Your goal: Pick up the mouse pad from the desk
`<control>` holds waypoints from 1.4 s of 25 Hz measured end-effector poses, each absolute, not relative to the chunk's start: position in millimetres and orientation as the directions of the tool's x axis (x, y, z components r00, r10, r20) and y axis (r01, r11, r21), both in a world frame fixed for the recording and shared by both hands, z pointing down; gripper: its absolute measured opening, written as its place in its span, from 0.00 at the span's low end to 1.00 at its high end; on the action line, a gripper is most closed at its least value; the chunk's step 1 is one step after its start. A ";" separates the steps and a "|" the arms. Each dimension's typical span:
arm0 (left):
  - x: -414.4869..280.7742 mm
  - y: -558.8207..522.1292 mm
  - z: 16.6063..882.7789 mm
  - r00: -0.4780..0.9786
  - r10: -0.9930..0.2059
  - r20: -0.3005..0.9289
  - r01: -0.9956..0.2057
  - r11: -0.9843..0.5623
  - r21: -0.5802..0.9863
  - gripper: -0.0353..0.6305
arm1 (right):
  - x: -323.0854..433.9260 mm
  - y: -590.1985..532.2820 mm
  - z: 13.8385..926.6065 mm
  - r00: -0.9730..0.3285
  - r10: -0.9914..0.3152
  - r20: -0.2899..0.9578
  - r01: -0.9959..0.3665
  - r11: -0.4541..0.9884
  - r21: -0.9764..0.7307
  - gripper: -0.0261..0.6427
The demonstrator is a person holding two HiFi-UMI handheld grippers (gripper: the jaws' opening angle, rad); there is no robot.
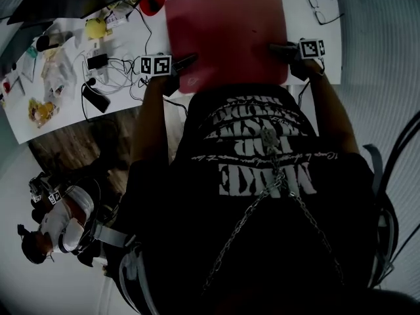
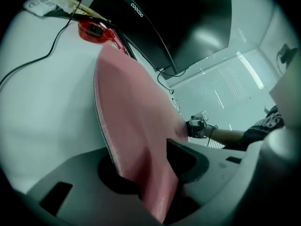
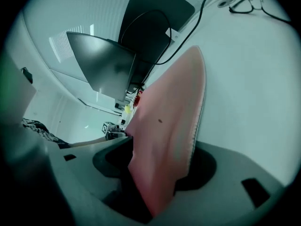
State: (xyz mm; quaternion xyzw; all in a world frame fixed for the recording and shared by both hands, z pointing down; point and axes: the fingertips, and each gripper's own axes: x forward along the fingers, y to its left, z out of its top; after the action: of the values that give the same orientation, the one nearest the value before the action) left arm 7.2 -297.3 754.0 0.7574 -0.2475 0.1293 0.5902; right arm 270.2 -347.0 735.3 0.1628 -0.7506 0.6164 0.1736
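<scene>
The pink-red mouse pad (image 1: 226,35) is held flat over the white desk (image 1: 39,120), between both grippers. My left gripper (image 1: 189,62) grips its near left corner and my right gripper (image 1: 277,48) grips its right edge. In the left gripper view the mouse pad (image 2: 131,121) runs up from between the jaws of the left gripper (image 2: 150,175), which press on it, and it stands off the desk. In the right gripper view the mouse pad (image 3: 169,121) likewise rises out of the right gripper (image 3: 157,175), clamped between both jaws.
Tangled cables (image 1: 115,67), a black phone (image 1: 96,99), a yellow item (image 1: 96,28) and a red object (image 1: 154,2) lie left of the pad. Glasses (image 1: 321,8) rest at the desk's far right. A dark monitor (image 2: 188,22) stands behind. Another person (image 1: 59,222) is on the floor at the lower left.
</scene>
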 end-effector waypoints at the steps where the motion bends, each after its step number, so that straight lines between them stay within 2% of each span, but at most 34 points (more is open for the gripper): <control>1: 6.3 -305.0 753.6 0.837 -0.236 0.493 -0.537 -0.180 0.824 0.33 | 270.3 -354.8 738.4 -0.870 -0.049 0.491 -0.490 0.202 -0.848 0.43; 3: 4.3 -319.3 751.8 0.824 -0.267 0.500 -0.552 -0.173 0.816 0.32 | 270.8 -366.4 740.4 -0.842 -0.092 0.532 -0.538 0.219 -0.814 0.39; 6: -2.6 -334.7 752.5 0.790 -0.313 0.527 -0.586 -0.131 0.799 0.30 | 280.1 -374.2 744.3 -0.784 -0.165 0.599 -0.621 0.199 -0.758 0.24; 7: -6.7 -338.1 755.5 0.765 -0.323 0.557 -0.616 -0.113 0.780 0.23 | 283.1 -375.2 745.5 -0.763 -0.181 0.620 -0.646 0.192 -0.739 0.11; 8: -10.0 -340.1 758.9 0.738 -0.326 0.591 -0.648 -0.100 0.755 0.13 | 284.4 -375.4 745.4 -0.751 -0.191 0.632 -0.660 0.190 -0.726 0.08; 9: -11.6 -340.8 761.3 0.716 -0.325 0.618 -0.674 -0.092 0.733 0.12 | 283.7 -375.2 743.5 -0.748 -0.196 0.634 -0.664 0.196 -0.722 0.07; 12: -10.2 -338.9 755.9 0.693 -0.336 0.638 -0.697 -0.086 0.712 0.09 | 276.5 -373.0 730.2 -0.764 -0.203 0.612 -0.645 0.229 -0.729 0.06; 26: 6.3 -334.3 596.5 0.725 -0.465 0.508 -0.657 -0.249 0.711 0.09 | 259.5 -352.3 576.8 -0.869 -0.284 0.406 -0.487 0.344 -0.803 0.06; 35: -9.9 -338.0 486.5 0.717 -0.565 0.408 -0.674 -0.413 0.613 0.09 | 245.4 -356.6 455.2 -0.895 -0.344 0.285 -0.433 0.516 -0.739 0.06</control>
State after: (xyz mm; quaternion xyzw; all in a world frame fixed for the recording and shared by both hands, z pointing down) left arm -9.9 -338.0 486.5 0.8376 -0.3696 0.0687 0.3964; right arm 245.4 -356.6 455.2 0.2236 -0.8690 0.4384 0.0512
